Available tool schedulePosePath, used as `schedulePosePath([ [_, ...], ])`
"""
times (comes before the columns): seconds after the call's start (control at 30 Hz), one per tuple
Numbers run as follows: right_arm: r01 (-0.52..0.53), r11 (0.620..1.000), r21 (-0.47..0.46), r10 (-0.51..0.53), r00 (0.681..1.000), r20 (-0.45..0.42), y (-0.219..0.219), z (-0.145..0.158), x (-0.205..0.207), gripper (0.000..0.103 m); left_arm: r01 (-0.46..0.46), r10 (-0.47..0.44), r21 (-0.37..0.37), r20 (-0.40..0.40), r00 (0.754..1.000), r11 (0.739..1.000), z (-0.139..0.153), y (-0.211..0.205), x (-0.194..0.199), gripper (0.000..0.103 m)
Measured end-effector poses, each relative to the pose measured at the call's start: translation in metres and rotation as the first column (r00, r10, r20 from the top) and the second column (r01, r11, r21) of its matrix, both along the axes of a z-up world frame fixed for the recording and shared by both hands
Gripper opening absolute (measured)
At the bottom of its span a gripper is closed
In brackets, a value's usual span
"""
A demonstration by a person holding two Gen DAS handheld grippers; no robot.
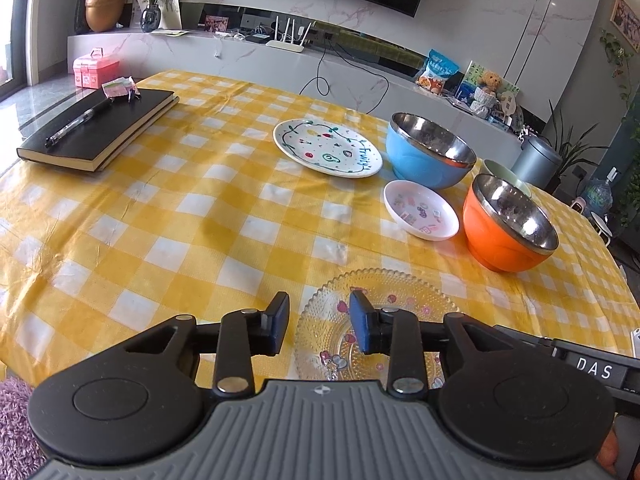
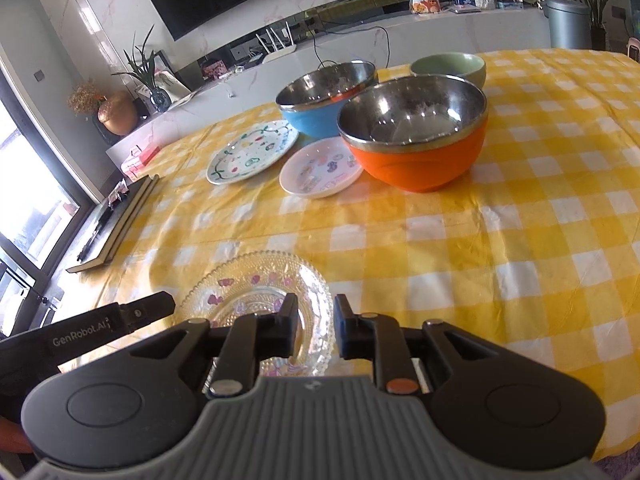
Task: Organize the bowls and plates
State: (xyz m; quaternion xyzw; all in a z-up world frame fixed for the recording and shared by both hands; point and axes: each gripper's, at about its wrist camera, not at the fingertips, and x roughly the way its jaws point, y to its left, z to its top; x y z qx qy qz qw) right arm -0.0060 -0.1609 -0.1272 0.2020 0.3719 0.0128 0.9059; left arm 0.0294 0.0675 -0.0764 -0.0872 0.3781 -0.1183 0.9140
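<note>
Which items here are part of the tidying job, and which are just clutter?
Job: glass plate, fruit plate, pink dish, blue bowl, orange bowl, green bowl.
Clutter: notebooks, pen, clips.

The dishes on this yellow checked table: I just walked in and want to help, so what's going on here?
A person holds a gripper in each hand; the left gripper and right gripper are both open and empty, hovering over the clear glass plate nearest them. Nothing is stacked yet: the fruit-pattern plate, small pink dish, blue bowl, orange bowl and green bowl sit separately on the tablecloth.
</note>
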Motion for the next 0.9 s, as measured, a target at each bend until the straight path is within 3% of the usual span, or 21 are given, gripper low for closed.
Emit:
schedulePosePath([
  [0.4,-0.025,0.999,-0.022,0.026,0.999,0.031,0.011,0.007,0.029,0.019,-0.008,0.008,-0.002,0.012,1.0,1.0,0.005,0.003,0.023,0.039],
  [0.9,-0.072,0.996,-0.054,0.076,0.993,0.093,0.026,0.019,0.096,0.02,-0.01,0.009,0.042,0.023,1.0,0.999,0.009,0.001,0.081,0.039],
])
